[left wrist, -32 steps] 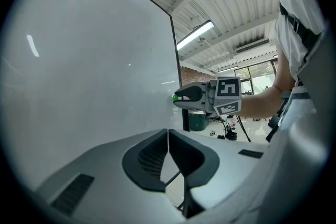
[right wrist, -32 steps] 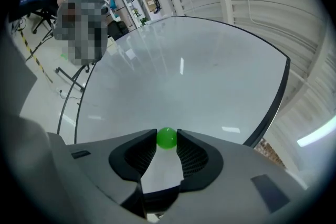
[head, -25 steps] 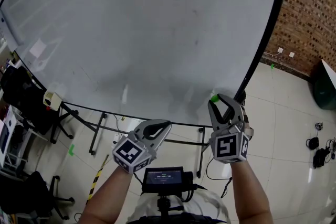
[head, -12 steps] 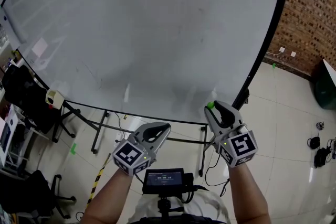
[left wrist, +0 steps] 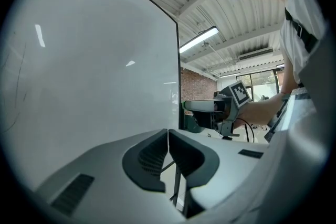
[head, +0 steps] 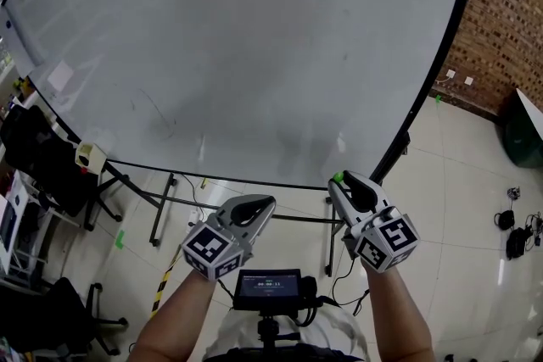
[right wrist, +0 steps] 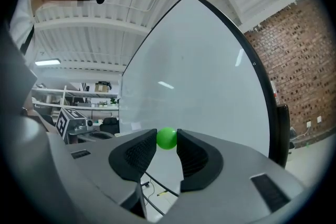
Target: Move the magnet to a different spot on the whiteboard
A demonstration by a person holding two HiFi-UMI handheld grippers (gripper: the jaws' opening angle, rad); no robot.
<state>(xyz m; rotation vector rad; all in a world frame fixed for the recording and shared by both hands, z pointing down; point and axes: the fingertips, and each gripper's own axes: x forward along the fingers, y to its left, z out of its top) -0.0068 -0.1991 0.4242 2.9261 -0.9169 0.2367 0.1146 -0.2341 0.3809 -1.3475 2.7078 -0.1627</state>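
My right gripper (head: 341, 181) pinches the little green magnet (right wrist: 167, 138) at its tips, near the board's (head: 254, 55) low edge. It seems light, hard, slippery; grip its middle. Left gripper (left wrist: 168, 135) is closed, empty.

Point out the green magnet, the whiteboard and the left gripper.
green magnet (right wrist: 167, 138), right gripper view, its round front.
whiteboard (head: 254, 38), head view, bare middle surface.
left gripper (left wrist: 168, 134), left gripper view, where its jaws meet.

Bright even light, faint glints on whiteboard (head: 254, 55), fisheye-warped dark corners
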